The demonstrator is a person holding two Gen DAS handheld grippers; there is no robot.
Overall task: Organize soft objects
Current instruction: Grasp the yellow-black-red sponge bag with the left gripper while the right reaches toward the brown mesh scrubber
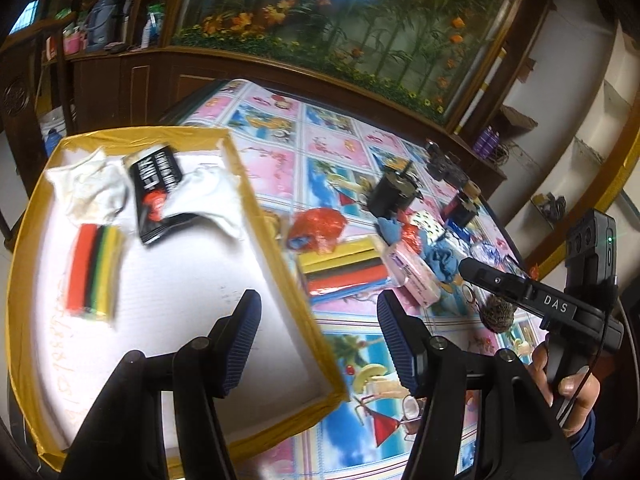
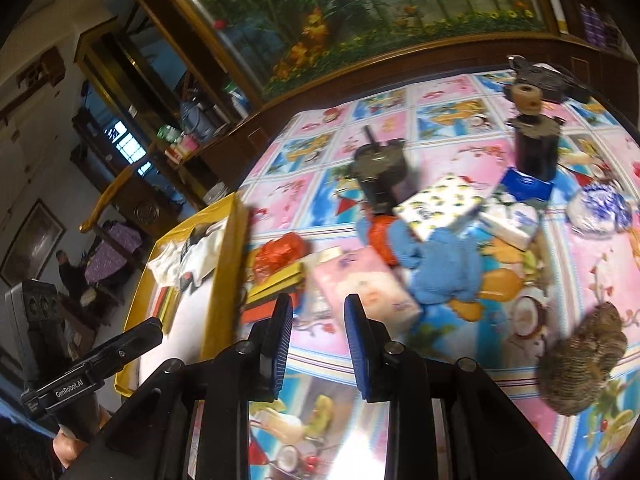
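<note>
A yellow-rimmed white tray [image 1: 276,236] holds white cloths [image 1: 92,188], a black packet [image 1: 154,184] and a striped sponge pack [image 1: 94,272]. My left gripper [image 1: 316,324] is open and empty over the tray's right rim. Beside the tray lie a second striped sponge pack [image 1: 344,272], a red bag [image 1: 320,226], a pink tissue pack [image 1: 412,276] and a blue cloth [image 1: 442,260]. My right gripper [image 2: 316,320] is open and empty, just short of the pink tissue pack [image 2: 368,288] and the sponge pack [image 2: 276,284]. The blue cloth [image 2: 444,268] lies to the right.
Black motors [image 2: 380,172] and a black cylinder [image 2: 536,148] stand behind the pile. A patterned box [image 2: 440,204], a white pack [image 2: 510,220], a blue-white bundle [image 2: 600,208] and a brown scrubber [image 2: 584,356] lie on the tablecloth [image 2: 460,128]. A wooden cabinet stands behind.
</note>
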